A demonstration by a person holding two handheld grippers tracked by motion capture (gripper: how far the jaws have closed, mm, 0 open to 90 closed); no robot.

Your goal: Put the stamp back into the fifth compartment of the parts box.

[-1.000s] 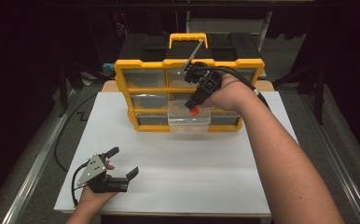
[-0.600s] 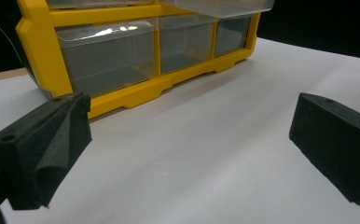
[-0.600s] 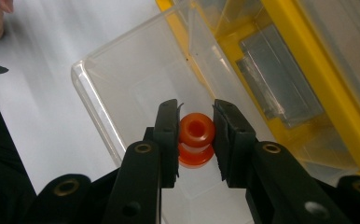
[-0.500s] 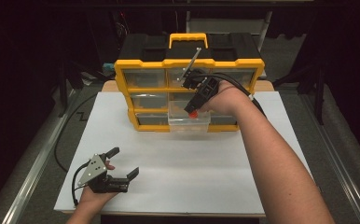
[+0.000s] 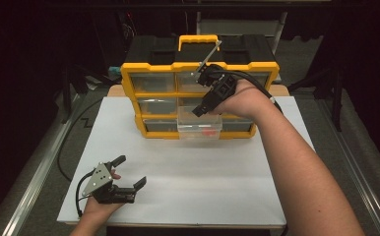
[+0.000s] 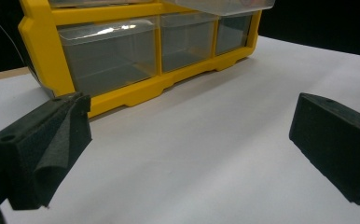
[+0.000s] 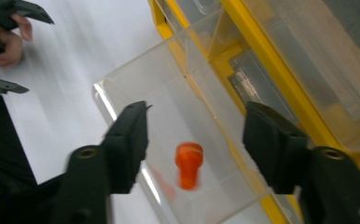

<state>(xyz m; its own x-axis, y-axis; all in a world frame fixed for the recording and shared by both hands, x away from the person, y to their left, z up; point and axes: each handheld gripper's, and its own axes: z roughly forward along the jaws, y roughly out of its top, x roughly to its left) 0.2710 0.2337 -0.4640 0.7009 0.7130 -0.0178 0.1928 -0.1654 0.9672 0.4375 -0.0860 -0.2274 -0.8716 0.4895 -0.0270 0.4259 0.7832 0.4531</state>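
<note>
A yellow organizer (image 5: 200,69) with clear drawers stands at the back of the white table. One clear drawer (image 5: 188,130) of its lower row is pulled out. A small orange-red piece (image 7: 189,163) lies inside that drawer (image 7: 122,79), also visible as the red piece (image 5: 207,132) from above. My right gripper (image 5: 199,111) hovers just over the drawer; its jaws stand open above the piece, with nothing held by the right gripper (image 7: 197,114). My left gripper (image 5: 129,171) rests open on the table at the near left, and the left gripper (image 6: 192,126) faces the organizer (image 6: 108,60).
The white table top (image 5: 198,187) lies between the two grippers. A black cable (image 5: 65,142) trails off the left side of the table. Dark floor and frame rails surround the table.
The right gripper opened and let go of the orange-red piece, which now lies in the pulled-out drawer. The left gripper has barely moved.
</note>
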